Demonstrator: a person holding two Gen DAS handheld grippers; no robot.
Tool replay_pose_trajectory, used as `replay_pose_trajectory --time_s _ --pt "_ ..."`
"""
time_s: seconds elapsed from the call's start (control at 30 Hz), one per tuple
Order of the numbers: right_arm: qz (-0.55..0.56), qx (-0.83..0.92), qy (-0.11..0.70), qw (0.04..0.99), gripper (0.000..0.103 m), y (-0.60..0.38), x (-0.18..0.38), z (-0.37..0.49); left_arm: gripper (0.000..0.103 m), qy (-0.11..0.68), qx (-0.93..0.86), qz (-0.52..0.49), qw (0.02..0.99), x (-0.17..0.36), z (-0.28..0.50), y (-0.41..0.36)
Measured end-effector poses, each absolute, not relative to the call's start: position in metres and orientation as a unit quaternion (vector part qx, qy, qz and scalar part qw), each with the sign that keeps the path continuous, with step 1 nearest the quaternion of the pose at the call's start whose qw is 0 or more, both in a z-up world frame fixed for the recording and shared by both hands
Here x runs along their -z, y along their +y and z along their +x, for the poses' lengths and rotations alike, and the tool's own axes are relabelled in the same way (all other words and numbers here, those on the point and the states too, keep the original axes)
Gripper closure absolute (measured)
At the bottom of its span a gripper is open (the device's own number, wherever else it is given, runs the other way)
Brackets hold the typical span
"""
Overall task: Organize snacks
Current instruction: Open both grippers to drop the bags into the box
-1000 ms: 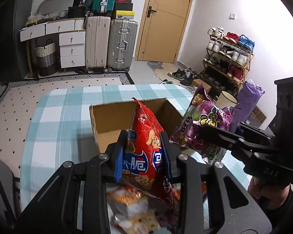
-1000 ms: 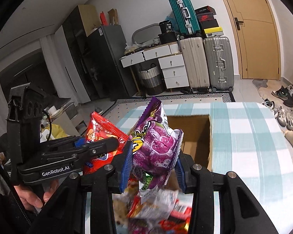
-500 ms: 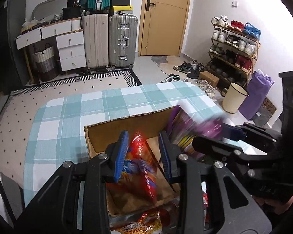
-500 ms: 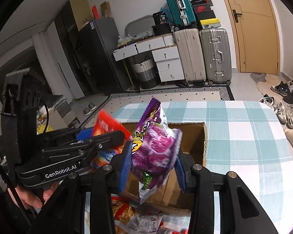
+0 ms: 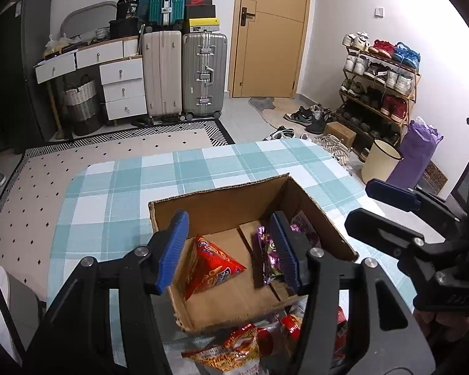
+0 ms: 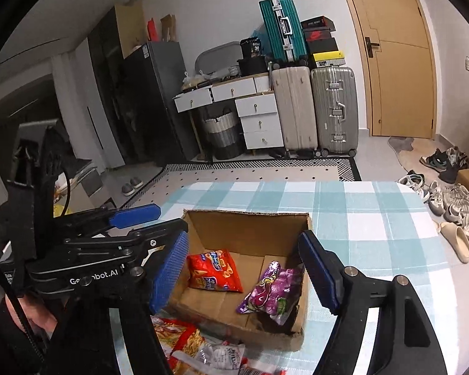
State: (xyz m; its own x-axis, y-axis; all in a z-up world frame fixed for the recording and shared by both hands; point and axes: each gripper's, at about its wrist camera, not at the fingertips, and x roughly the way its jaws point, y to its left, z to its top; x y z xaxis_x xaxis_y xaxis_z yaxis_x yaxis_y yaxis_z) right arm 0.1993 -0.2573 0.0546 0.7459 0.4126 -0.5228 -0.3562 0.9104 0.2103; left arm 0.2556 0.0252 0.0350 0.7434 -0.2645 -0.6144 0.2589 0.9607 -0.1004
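An open cardboard box (image 5: 222, 203) (image 6: 247, 223) stands on the blue-checked table. A red snack bag (image 5: 211, 261) (image 6: 214, 270) lies on its floor at the left, a purple snack bag (image 5: 269, 256) (image 6: 273, 290) at the right. My left gripper (image 5: 229, 250) hovers over the box, open and empty; it also shows in the right wrist view (image 6: 134, 215). My right gripper (image 6: 244, 268) is open and empty above the box; it also shows in the left wrist view (image 5: 381, 206). Several loose snack packets (image 5: 234, 350) (image 6: 187, 343) lie in front of the box.
The checked tablecloth (image 5: 125, 187) (image 6: 375, 218) spreads around the box. Beyond the table are suitcases (image 5: 184, 72), white drawers (image 5: 118, 84), a door (image 5: 269, 31), a shoe rack (image 5: 381, 81), a cream bin (image 5: 380, 165) and slippers (image 6: 456, 240) on the floor.
Both grippers carried their bags over the box and opened. The red bag and the purple bag dropped onto the box floor.
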Motion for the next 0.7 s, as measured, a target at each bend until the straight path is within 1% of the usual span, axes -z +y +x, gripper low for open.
replay_pose_trajectory --time_s 0.3,0.37,0.43,0.6,0.7 --pt "0.043 -0.206 0.282 0.936 0.028 -0.257 -0.068 0.165 0.041 0.322 0.125 0.001 0.938 -0.046 0.220 0.025" --pt "0.044 -0.208 0.284 0.935 0.028 -0.257 -0.068 0.158 0.038 0.320 0.122 -0.001 0.940 -0.049 0.211 0.026" --pt "0.045 -0.208 0.286 0.934 0.028 -0.257 -0.067 0.150 0.031 0.318 0.117 -0.003 0.941 -0.050 0.202 0.027" --pt "0.049 -0.206 0.290 0.933 0.028 -0.259 -0.062 0.129 0.024 0.318 0.111 -0.003 0.942 -0.051 0.177 0.027" --pt "0.051 -0.205 0.287 0.934 0.023 -0.261 -0.063 0.114 0.022 0.319 0.111 -0.005 0.941 -0.049 0.162 0.028"
